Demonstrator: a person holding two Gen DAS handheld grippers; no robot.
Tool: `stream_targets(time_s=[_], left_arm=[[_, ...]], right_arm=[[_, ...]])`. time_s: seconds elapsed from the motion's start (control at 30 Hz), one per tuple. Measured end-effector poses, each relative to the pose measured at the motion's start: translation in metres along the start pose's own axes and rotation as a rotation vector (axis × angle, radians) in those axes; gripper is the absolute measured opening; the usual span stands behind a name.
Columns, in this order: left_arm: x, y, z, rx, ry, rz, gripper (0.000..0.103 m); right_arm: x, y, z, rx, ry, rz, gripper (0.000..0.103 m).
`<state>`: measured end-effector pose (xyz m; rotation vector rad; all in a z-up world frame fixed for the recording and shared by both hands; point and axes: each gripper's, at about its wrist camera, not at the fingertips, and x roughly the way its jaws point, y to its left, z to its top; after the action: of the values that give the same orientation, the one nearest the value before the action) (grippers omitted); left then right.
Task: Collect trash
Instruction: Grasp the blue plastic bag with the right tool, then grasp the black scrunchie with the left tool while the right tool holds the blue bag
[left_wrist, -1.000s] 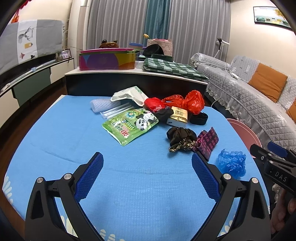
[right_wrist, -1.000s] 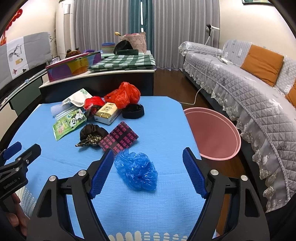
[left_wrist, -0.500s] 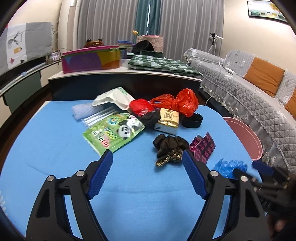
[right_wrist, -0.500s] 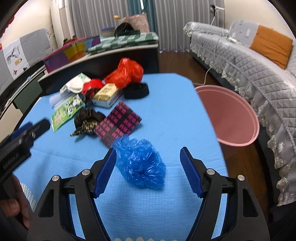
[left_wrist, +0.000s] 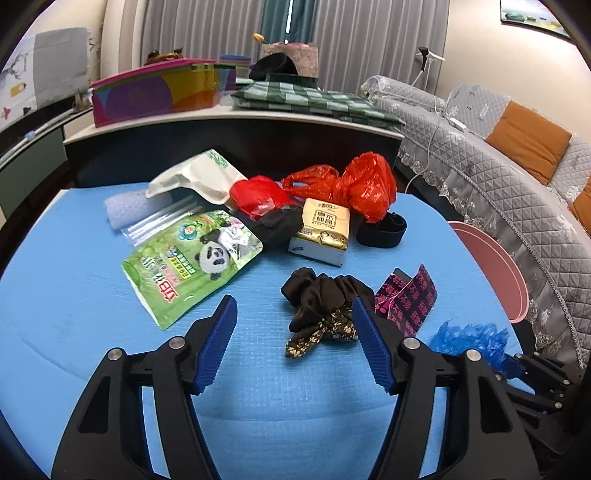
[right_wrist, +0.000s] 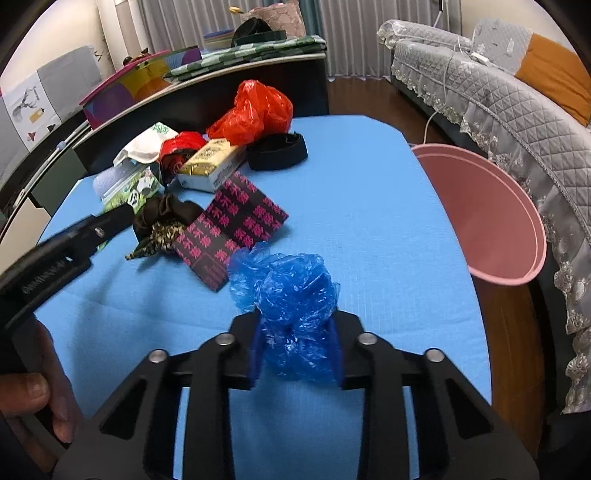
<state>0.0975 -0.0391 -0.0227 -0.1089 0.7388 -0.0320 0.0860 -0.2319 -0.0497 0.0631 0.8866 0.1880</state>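
Observation:
On the blue table top (right_wrist: 369, 206), my right gripper (right_wrist: 295, 345) has its jaws closing, and both pads press into a crumpled blue plastic bag (right_wrist: 291, 295). That bag (left_wrist: 469, 339) also shows at the lower right of the left wrist view. My left gripper (left_wrist: 293, 345) is open with its jaws closing. A black scrunchie (left_wrist: 325, 302) with a gold-patterned tail lies between the fingertips, and the pads do not touch it. A pink bin (right_wrist: 491, 221) stands off the table's right edge.
Beside the scrunchie lies a pink-and-black wrapper (left_wrist: 406, 299). Farther back are a green panda pouch (left_wrist: 192, 266), a tissue pack (left_wrist: 325, 229), red plastic bags (left_wrist: 354, 184), a black band (left_wrist: 380, 230) and a white bag (left_wrist: 199, 177). A grey sofa (right_wrist: 517, 96) runs along the right.
The right gripper sank over the blue bag and closed on it. The left gripper moved forward to the scrunchie and its jaws narrowed.

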Motion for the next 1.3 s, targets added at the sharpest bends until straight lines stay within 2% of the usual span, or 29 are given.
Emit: stream_targets(time_s=[0.17,0.47,0.57,0.7,0.8,1.07,1.3], left_arm=[[0.011,0.000,0.001,-0.005,0.029,-0.007,0.063],[0.028,-0.004,0.000,-0.014,0.059,-0.008,0.059],[0.034,-0.004,-0.002,-0.022,0.077,-0.023,0.050],[0.033,-0.011,-0.001,0.011,0.073,-0.047,0.028],[0.030,-0.014,-0.001,0.036,0.072,-0.043,0.021],[0.018,-0.002,-0.002,0.020,0.065,-0.031,0.016],[-0.008,0.004,0.000,0.012,0.015,-0.038,0.015]], right_arm=[[-0.005,0.000,0.008,-0.002,-0.042,-0.007,0.020],[-0.004,-0.007,0.013,0.013,-0.048,-0.019,0.020],[-0.004,-0.007,0.013,0.008,-0.053,-0.025,0.020],[-0.005,-0.009,0.016,0.005,-0.067,-0.037,0.020],[-0.009,-0.009,0.018,0.000,-0.082,-0.044,0.020],[-0.025,-0.009,0.025,-0.006,-0.137,-0.062,0.020],[-0.047,-0.011,0.027,-0.013,-0.194,-0.085,0.020]])
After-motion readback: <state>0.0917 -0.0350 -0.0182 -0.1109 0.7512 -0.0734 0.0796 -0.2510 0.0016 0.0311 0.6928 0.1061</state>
